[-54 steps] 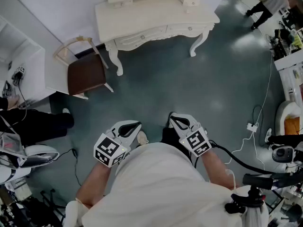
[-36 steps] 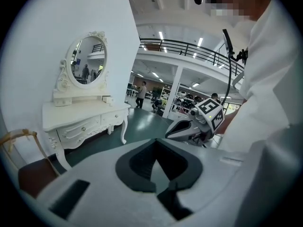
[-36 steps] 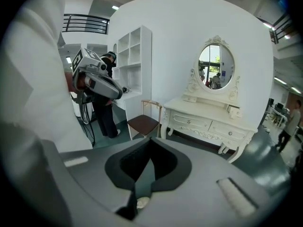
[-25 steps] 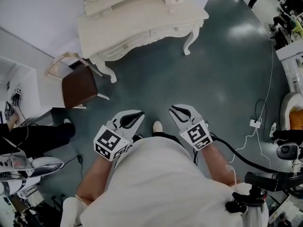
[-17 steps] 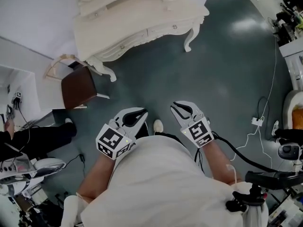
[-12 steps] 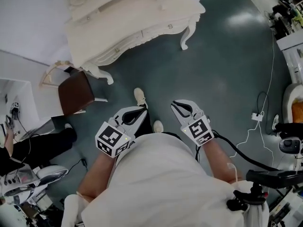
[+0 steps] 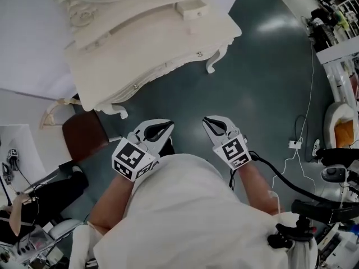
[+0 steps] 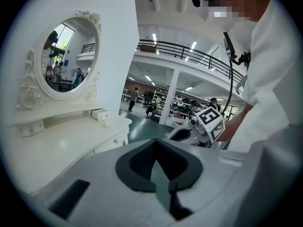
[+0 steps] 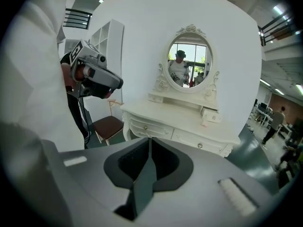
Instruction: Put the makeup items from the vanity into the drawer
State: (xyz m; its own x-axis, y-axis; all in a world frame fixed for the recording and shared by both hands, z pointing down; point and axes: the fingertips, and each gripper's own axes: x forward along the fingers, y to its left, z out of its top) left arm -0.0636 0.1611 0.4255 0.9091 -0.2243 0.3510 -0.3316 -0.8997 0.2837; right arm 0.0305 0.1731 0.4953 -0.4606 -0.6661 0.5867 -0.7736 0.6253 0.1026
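Dark green floor [image 7: 247, 83] lies bare and wide from 12 through 3 o'clock of the person, up to a white cable [image 7: 310, 77] and a power strip [image 7: 294, 144] near the right edge. At 11 o'clock stands the white vanity worktop [image 7: 140, 49], its curved front edge and carved corner leg [image 7: 213, 60] nearest the tools, with a strip of floor between. Its front drawers [image 7: 168, 66] are shut. A small pink item [image 9: 205, 123], too small to identify, sits on the worktop just in front of a little drawer box [image 7: 190, 8] at the far right end, below the oval mirror [image 9: 189, 63]. A brown-seated chair [image 7: 84, 136] crowds the worktop's left end at 9 o'clock, and another person [image 7: 33, 206] sits at 8 o'clock. The left tool [image 7: 167, 127] and right tool [image 7: 206, 121] hover side by side close to the person's body, well apart from the worktop, each with jaws pressed together and nothing between them.
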